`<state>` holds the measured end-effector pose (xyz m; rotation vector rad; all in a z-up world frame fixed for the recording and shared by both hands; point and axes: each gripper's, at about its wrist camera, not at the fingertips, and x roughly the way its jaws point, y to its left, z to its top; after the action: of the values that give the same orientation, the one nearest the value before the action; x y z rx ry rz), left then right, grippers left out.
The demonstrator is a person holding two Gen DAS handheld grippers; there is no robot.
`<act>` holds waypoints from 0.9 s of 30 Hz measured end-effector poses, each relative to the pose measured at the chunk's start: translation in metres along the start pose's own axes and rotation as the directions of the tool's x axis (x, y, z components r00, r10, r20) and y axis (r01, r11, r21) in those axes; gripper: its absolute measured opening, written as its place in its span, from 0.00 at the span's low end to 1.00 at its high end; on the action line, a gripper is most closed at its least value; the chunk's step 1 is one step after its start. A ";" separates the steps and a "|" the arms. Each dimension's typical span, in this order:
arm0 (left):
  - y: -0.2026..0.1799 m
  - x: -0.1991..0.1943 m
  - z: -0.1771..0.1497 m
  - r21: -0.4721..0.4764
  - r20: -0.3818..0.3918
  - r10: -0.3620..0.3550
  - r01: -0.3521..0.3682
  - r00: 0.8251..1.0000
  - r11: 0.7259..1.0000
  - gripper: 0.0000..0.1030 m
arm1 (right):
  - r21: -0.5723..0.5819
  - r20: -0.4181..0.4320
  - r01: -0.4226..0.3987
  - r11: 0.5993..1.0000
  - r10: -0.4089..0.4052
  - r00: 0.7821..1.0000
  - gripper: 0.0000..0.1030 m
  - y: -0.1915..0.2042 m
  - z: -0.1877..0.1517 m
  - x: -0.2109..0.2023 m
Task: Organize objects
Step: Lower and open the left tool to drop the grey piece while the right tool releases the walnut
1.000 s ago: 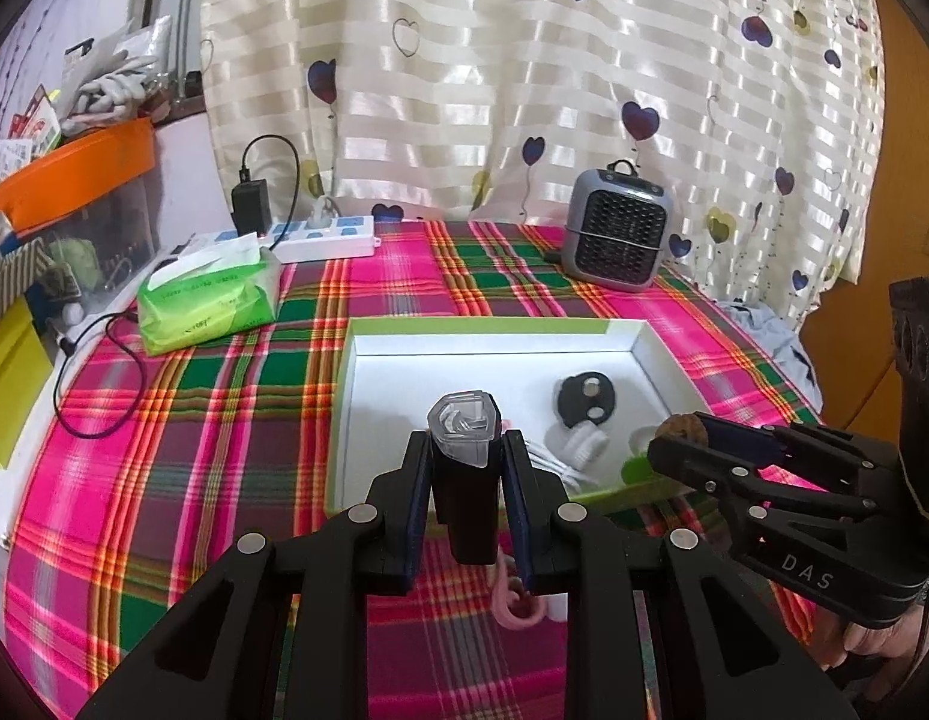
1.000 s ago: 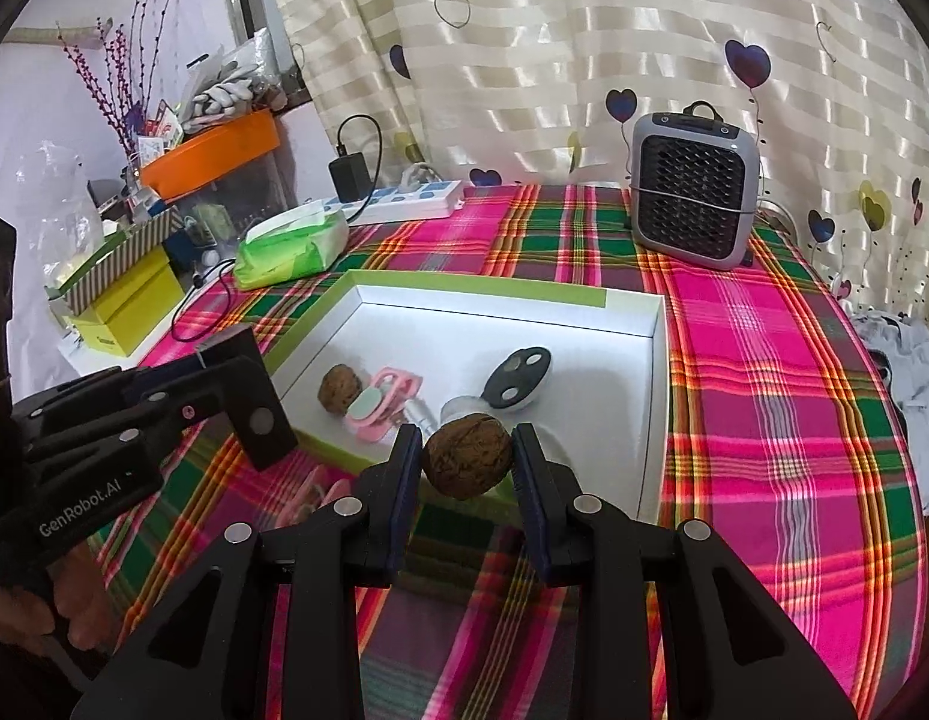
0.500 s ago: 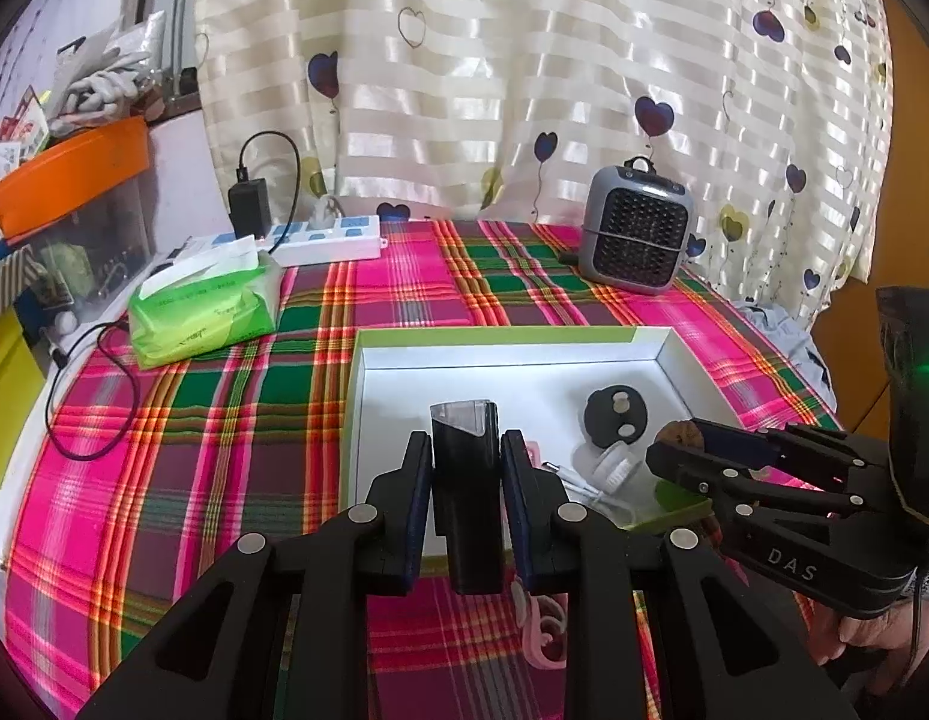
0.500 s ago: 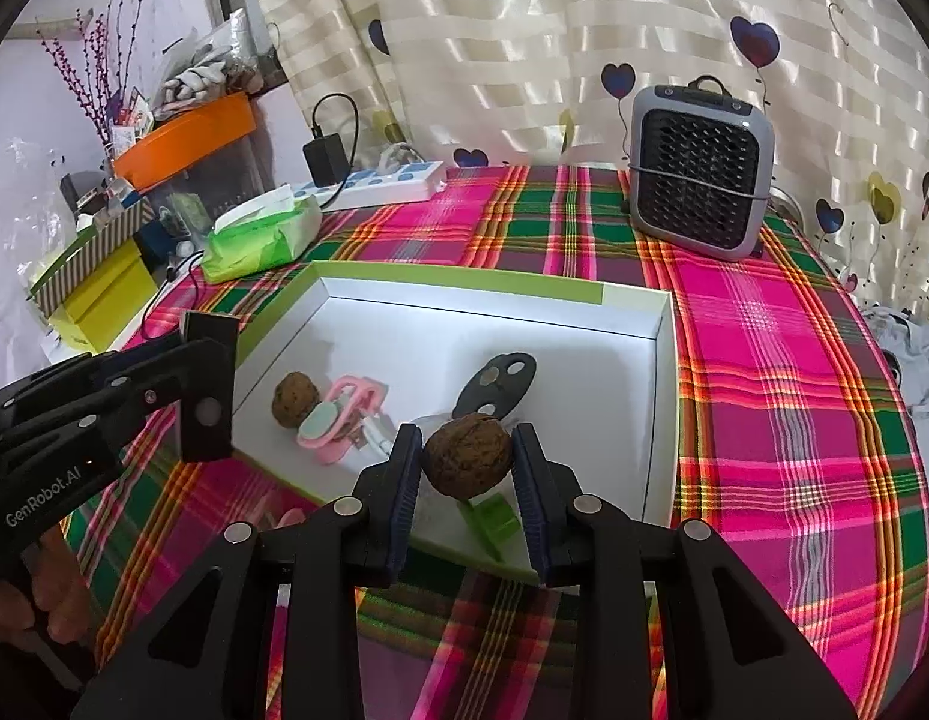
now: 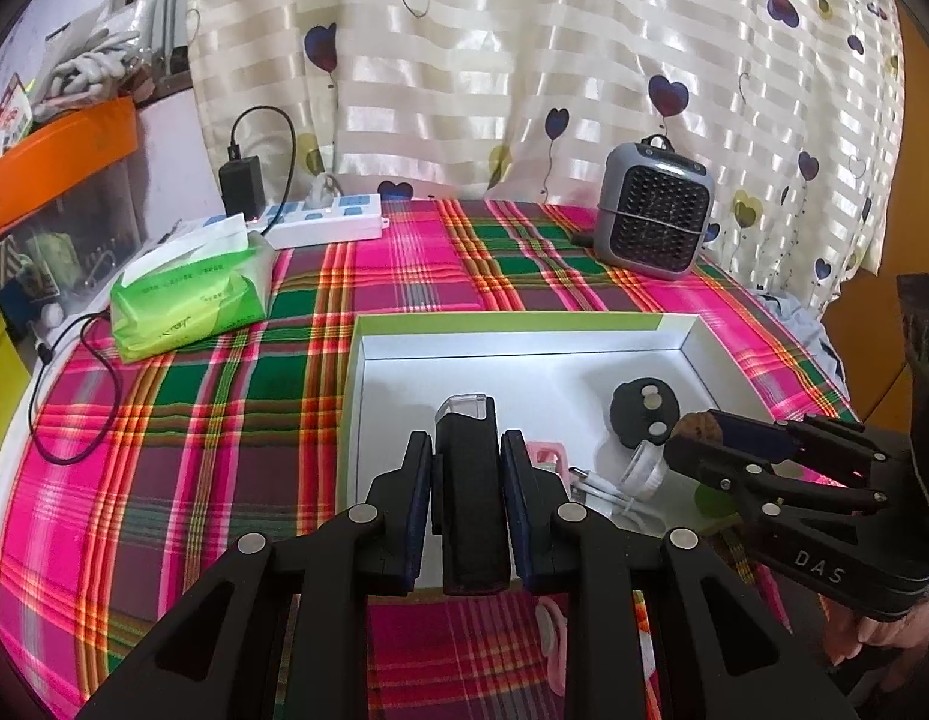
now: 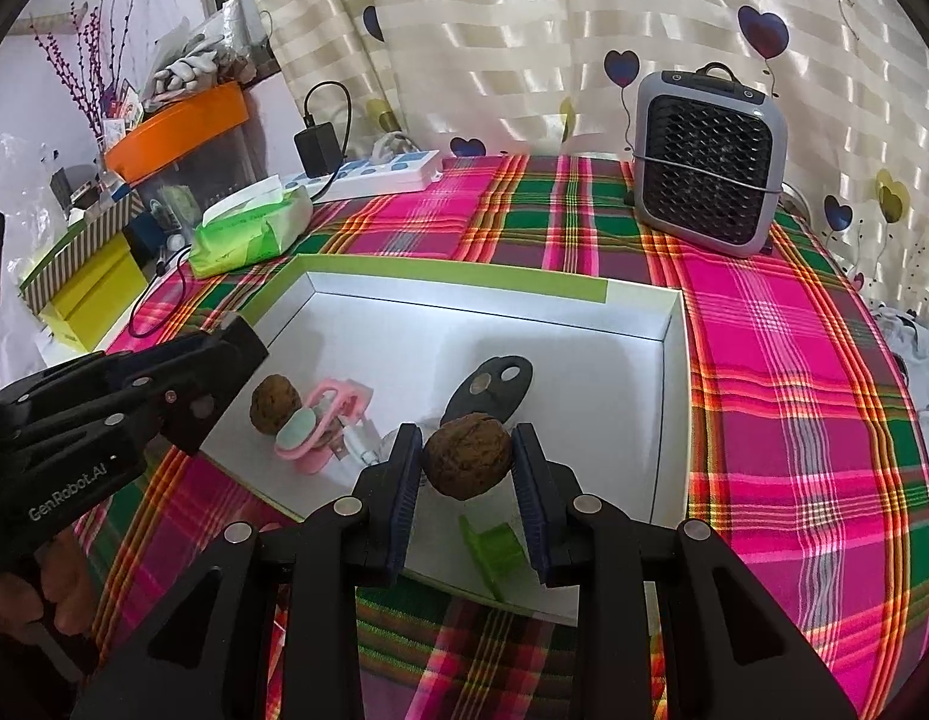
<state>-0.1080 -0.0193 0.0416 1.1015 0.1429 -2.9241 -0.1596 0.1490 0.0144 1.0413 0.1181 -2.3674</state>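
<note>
Plaid cloth covers my surface (image 5: 182,456); over the white box (image 6: 674,372), my left tongs (image 5: 466,480) pinch a black case (image 5: 469,498) upright, and my right tongs (image 6: 467,468) pinch a walnut (image 6: 467,463).

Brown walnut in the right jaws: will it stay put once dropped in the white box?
Probably rolls a little: the round brown walnut has no flat face, and the white box floor looks smooth. It looks rigid, held only at two sides by the right gripper. The box walls should contain it.
</note>
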 end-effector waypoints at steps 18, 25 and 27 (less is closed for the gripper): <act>0.009 0.021 -0.001 -0.026 -0.037 0.004 -0.005 0.999 1.000 0.20 | -0.002 0.009 0.008 1.000 -0.008 1.000 0.31 -0.002 0.004 0.004; 0.006 0.027 -0.004 -0.015 -0.069 -0.021 0.020 0.997 1.000 0.20 | -0.002 0.010 -0.010 1.000 0.010 1.000 0.31 -0.001 0.002 0.004; 0.004 0.028 -0.005 -0.009 -0.073 -0.026 0.025 0.997 1.000 0.21 | 0.004 0.009 -0.017 1.000 0.017 1.000 0.31 -0.002 0.001 0.003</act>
<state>-0.1250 -0.0224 0.0191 1.2145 0.1708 -2.9038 -0.1631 0.1493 0.0123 1.0295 0.1015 -2.3580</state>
